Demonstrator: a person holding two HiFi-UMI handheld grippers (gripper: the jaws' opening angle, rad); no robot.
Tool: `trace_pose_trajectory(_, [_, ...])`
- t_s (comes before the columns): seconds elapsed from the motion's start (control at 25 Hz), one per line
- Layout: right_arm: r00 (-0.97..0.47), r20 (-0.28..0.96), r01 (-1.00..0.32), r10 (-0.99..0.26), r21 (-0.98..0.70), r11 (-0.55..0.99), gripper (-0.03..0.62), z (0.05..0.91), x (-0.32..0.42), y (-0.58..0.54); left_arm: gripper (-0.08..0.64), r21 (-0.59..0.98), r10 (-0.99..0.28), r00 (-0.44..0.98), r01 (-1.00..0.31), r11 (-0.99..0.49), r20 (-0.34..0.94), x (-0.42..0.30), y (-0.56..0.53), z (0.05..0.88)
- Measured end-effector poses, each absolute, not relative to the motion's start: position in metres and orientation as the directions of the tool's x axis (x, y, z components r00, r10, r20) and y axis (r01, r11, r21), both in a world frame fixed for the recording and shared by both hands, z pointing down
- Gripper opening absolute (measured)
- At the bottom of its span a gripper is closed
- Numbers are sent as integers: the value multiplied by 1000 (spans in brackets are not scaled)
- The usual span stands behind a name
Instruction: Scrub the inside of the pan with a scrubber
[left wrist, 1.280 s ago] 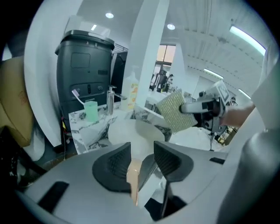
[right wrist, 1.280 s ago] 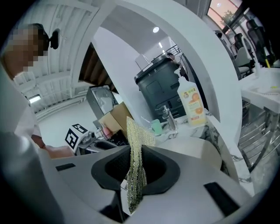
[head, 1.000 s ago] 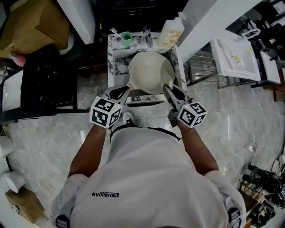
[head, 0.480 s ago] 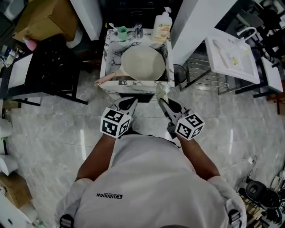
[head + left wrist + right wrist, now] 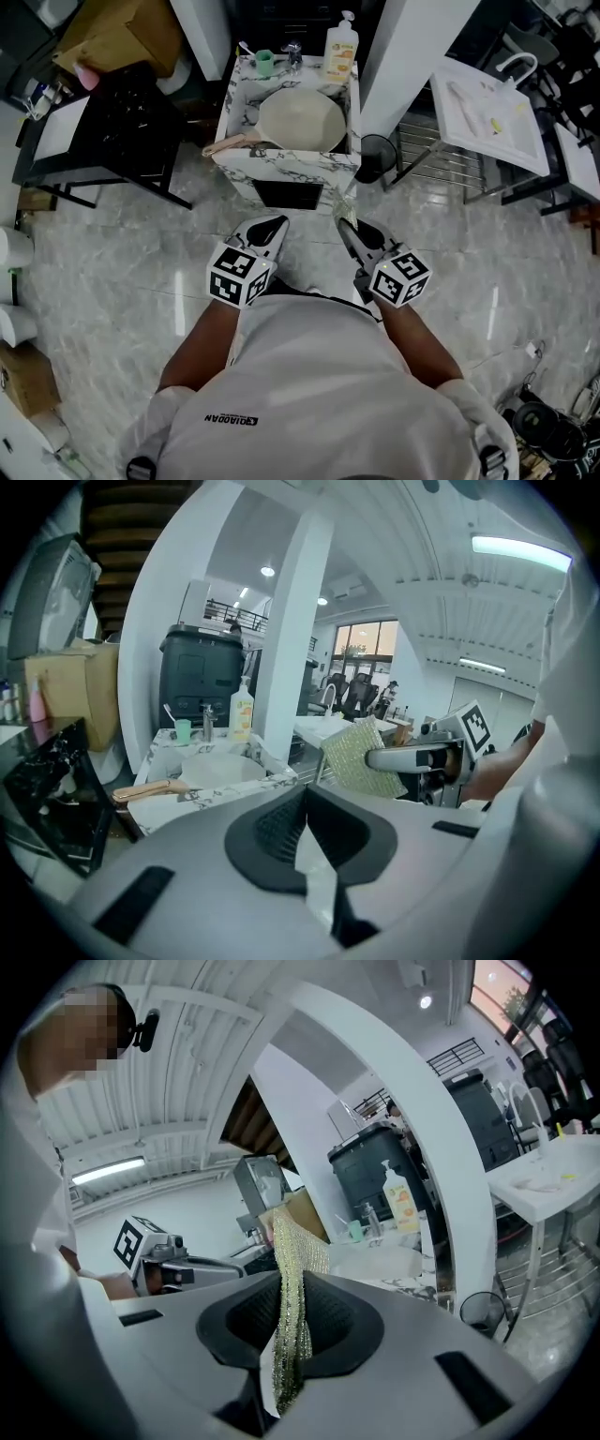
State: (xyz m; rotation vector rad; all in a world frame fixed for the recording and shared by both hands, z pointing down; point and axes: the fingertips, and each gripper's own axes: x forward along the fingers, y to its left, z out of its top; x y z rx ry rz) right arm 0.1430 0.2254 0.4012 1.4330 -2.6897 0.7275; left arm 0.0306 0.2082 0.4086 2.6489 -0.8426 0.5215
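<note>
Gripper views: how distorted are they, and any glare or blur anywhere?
Left gripper view: strong fisheye, pillar bows, corners black, ceiling light glares. Right gripper view: same curvature, scrubber sharp between the jaws. Head view: dim, unblurred, glare streaks on the floor.

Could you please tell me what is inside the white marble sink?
A round cream pan fills it, wooden handle over the left rim; the basin floor beneath is covered.

bottle point(image 5: 339, 52) label unreadable, cup point(image 5: 265, 62) contents unclear
</note>
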Motion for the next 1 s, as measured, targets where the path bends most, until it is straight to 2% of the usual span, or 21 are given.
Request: trace_pose_trajectory(1.0, [-512, 239, -832, -825, -378, 407, 75, 385, 83, 256, 15, 153, -468, 795, -555, -818, 386, -24, 223, 378])
